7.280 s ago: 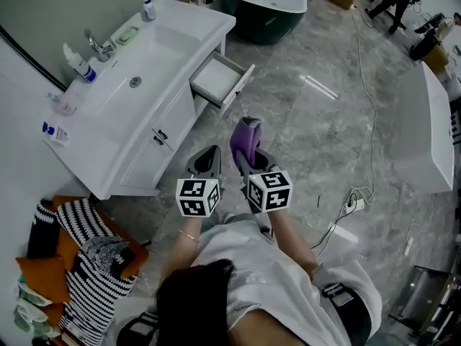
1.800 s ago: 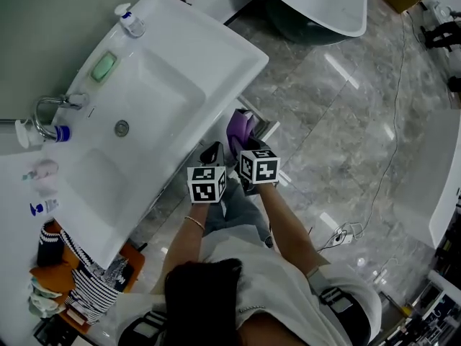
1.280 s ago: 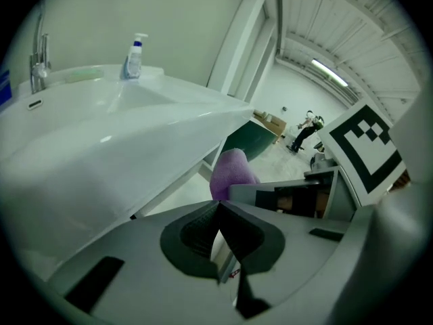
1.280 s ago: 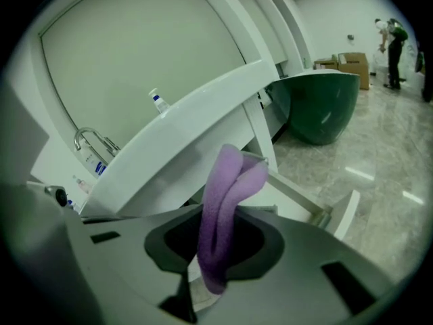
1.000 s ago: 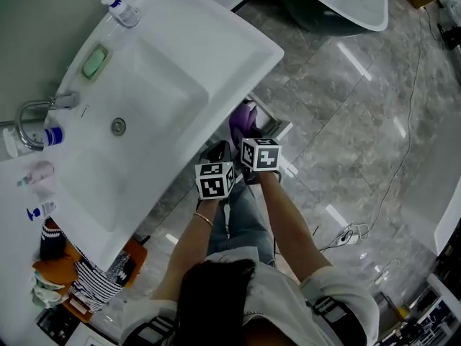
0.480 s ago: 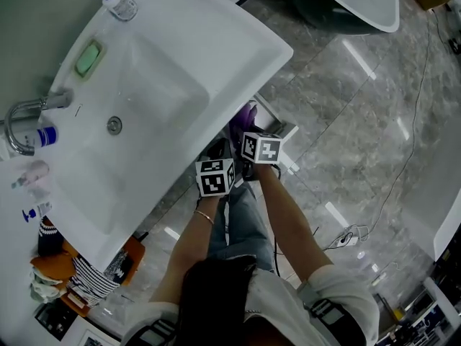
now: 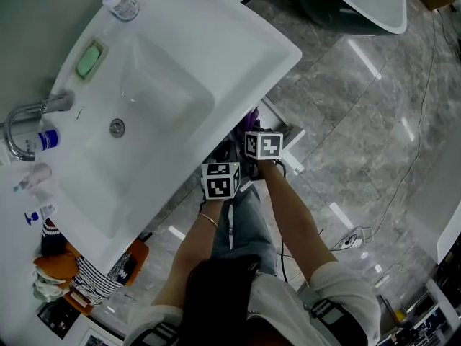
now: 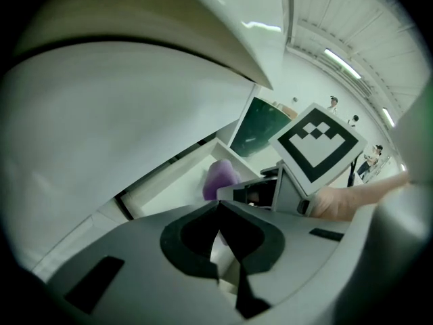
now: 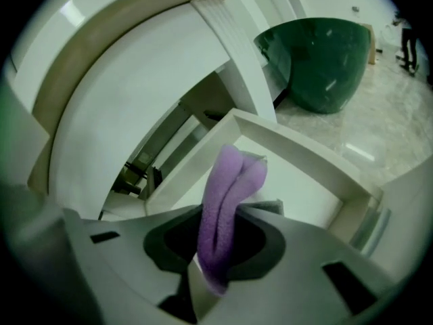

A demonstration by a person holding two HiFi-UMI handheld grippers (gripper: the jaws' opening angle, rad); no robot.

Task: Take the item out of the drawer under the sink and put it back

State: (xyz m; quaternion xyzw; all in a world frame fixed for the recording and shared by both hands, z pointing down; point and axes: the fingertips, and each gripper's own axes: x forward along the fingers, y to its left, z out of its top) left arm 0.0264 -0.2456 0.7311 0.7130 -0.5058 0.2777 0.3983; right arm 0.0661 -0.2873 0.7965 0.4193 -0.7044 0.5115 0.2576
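Right gripper (image 9: 222, 217) jaws pinch the folded purple cloth (image 9: 230, 181), lower centre, over the open white drawer (image 9: 308, 160). Left gripper (image 8: 218, 207) jaws sit closed together, empty.

Drawer (image 7: 287, 137) lay mostly hidden under the sink's (image 7: 277, 52) overhanging rim, purple item (image 7: 251, 115) showed only a sliver past the right gripper (image 7: 253, 130), perhaps a folded cloth, bathtub (image 7: 360, 6) was cut off by the top edge.

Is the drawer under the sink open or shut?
Open: the drawer stands pulled out, its white inside showing behind the purple cloth.
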